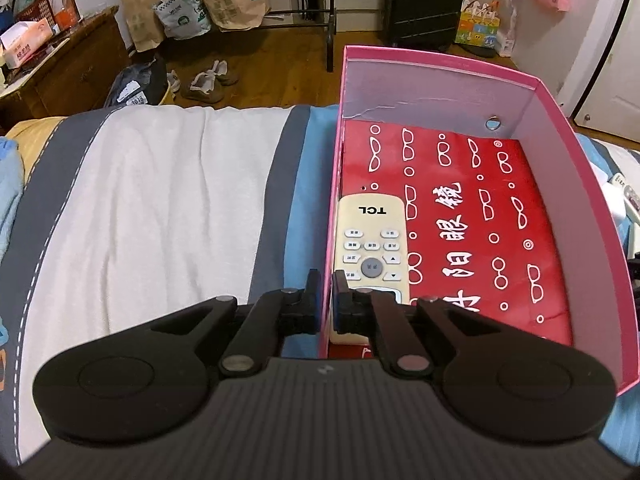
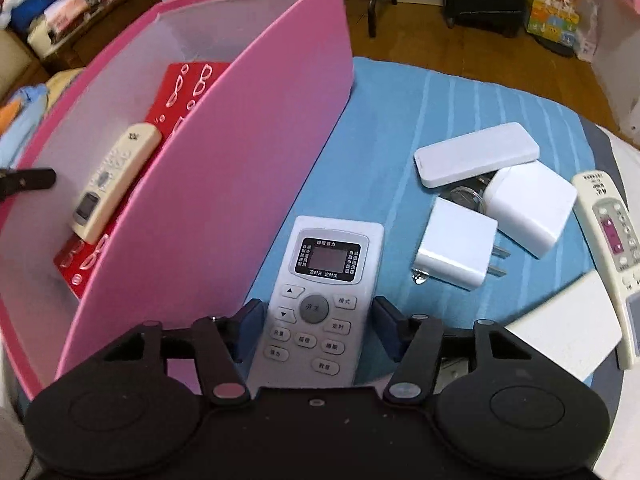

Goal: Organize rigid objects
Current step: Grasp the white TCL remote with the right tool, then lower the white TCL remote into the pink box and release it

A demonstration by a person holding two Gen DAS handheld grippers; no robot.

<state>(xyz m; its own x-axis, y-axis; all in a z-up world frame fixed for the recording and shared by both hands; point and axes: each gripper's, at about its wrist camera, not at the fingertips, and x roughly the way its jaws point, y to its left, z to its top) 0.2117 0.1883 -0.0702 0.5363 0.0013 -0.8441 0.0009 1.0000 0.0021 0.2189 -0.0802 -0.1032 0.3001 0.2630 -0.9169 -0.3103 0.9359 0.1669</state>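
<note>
One remote (image 1: 370, 240) already lies in the pink box (image 1: 592, 184), whose wall the left tongs (image 1: 327, 300) pinch steady, while the open right tongs (image 2: 316, 322) straddle the white remote (image 2: 320, 296) on the bed, needing closure next.

We find both views evenly lit by soft indoor light, with weak shadows. Fisheye bending curves the pink box (image 2: 248, 128) walls and darkens the corners. The far room is dimmer. The white remote (image 2: 320, 300) reads slightly soft; no harsh glare noted.
</note>
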